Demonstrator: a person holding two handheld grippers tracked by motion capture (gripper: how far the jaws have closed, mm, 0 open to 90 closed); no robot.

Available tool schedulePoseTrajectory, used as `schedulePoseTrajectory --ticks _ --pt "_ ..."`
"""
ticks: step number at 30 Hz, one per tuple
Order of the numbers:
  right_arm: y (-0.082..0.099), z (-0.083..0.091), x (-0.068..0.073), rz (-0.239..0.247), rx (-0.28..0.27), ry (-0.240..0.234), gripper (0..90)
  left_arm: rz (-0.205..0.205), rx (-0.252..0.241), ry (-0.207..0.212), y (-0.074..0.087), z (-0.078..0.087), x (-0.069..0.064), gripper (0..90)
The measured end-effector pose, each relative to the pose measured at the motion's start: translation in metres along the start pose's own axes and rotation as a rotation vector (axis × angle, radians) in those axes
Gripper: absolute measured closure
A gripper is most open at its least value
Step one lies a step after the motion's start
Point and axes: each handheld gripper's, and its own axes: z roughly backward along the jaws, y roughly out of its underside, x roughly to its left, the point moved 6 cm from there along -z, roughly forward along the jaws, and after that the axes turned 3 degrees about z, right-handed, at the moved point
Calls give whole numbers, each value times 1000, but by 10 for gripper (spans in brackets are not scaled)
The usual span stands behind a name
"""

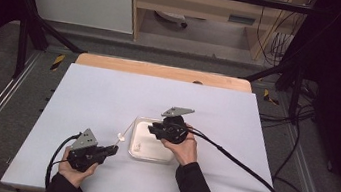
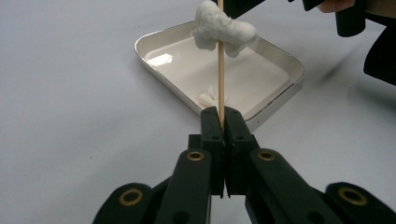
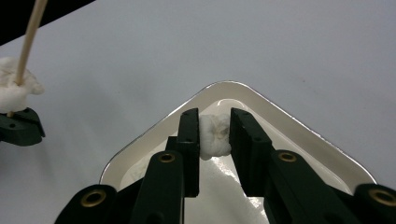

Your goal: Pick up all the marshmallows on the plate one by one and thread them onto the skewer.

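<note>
Pale, matte and smooth, the white sheet [image 1: 107, 97] covers the table, with a strip of light wood [image 1: 162, 71] showing along its far edge in the upper middle of the high view; dark floor, black frame bars and loose cables lie around it.

At lower left of the high view, the left tool [image 1: 111, 150] is matt black plastic with brass-coloured rivets, and its jaws are pressed together on a thin, round wooden skewer [image 2: 221, 70]. In the left gripper view the skewer rises straight up the middle of the frame and passes through a lumpy, soft-looking white piece [image 2: 224, 29], rough and crumbly on its surface, near the top.

Right of centre in the high view, the right tool [image 1: 152, 128] hangs over the tray [image 1: 133, 136]. In the right gripper view its jaws are clamped on a second white piece [image 3: 215, 135], of the same puffy, irregular texture, squeezed between the flat black pads.

The tray is shallow, roughly square with rounded corners, glossy cream inside with a thin bright rim, and its floor reflects light. A small white clump [image 2: 209, 97] lies on its floor near the near edge in the left gripper view.

No brand, label or writing can be read.
</note>
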Motion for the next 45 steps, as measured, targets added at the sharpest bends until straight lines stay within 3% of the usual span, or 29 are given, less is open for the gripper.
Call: schedulePoseTrajectory --ticks 12,22,39,45 --pt "-7 44 2 -50 -131 -71 749 -22 -3 18 -1 -2 -7 888" --pt "-22 76 4 -86 -240 -111 752 -41 1 33 -1 -5 -12 888" --pt "-38 74 17 -146 -293 -234 757 -68 -4 57 -2 -7 -20 889" --pt "-36 69 17 -151 -286 -240 757 -74 -3 60 -2 -7 -21 889"
